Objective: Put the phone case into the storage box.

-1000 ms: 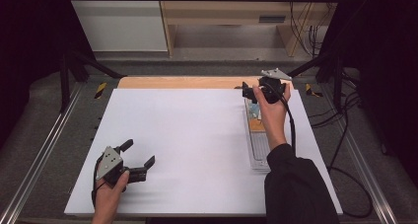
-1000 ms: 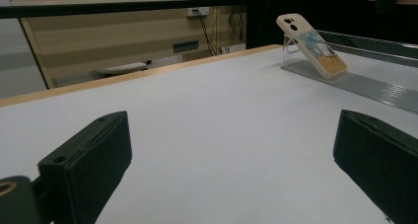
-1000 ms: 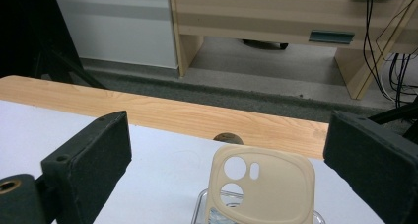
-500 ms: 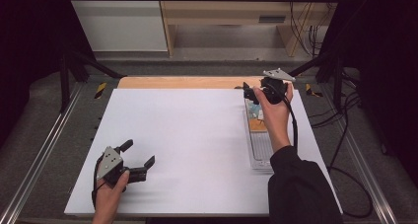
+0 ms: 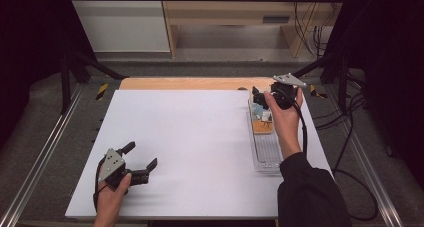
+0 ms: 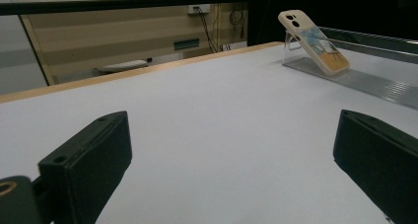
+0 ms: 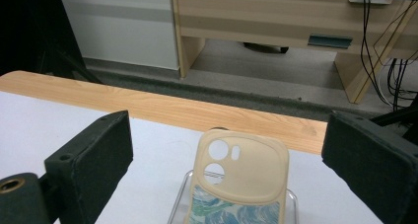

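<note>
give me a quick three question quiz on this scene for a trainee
1. True or false: the right tool is shut on the phone case.
2. Multiple choice: the case is A) flat on the table, B) leaning tilted on a clear stand, C) held by the left tool.
3. Fill in: the stand sits at the far end of a long clear ____.

Key: 1 false, its jaws stand wide open either side of the case. 2 B. 3 tray.

Both grippers gape wide — left gripper near, right gripper outstretched.
</note>
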A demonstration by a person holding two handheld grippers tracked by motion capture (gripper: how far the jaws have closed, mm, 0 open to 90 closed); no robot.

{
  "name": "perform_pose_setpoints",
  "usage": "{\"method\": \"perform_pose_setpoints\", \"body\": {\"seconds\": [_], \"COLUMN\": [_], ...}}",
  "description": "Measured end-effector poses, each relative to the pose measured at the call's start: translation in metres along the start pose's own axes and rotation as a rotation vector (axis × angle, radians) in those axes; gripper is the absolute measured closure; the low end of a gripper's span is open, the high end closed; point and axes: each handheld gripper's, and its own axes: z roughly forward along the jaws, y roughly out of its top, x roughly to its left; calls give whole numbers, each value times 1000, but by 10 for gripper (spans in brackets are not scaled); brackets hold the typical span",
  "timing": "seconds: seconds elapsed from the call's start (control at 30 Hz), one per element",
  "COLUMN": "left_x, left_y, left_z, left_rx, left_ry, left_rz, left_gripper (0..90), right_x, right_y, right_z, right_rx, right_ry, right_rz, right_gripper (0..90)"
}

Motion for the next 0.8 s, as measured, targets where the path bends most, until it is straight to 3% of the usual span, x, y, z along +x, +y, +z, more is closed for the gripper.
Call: {"method": "perform_pose_setpoints", "body": {"seconds": [0.3, 0.8], "left_x": [-1, 0], "left_y": [0, 0], "left_z": [1, 0], "left_rx": [2, 0], "left_ry": [-4, 0], "left_rz": [3, 1], "left_gripper": [14, 14], "right_x": [-12, -19], "right_y": [0, 2], "right_z": [-9, -23], "right_rx": [-15, -25], "right_ry": [9, 15], "right_rz": [19, 28], "right_gripper": [64, 52]}}
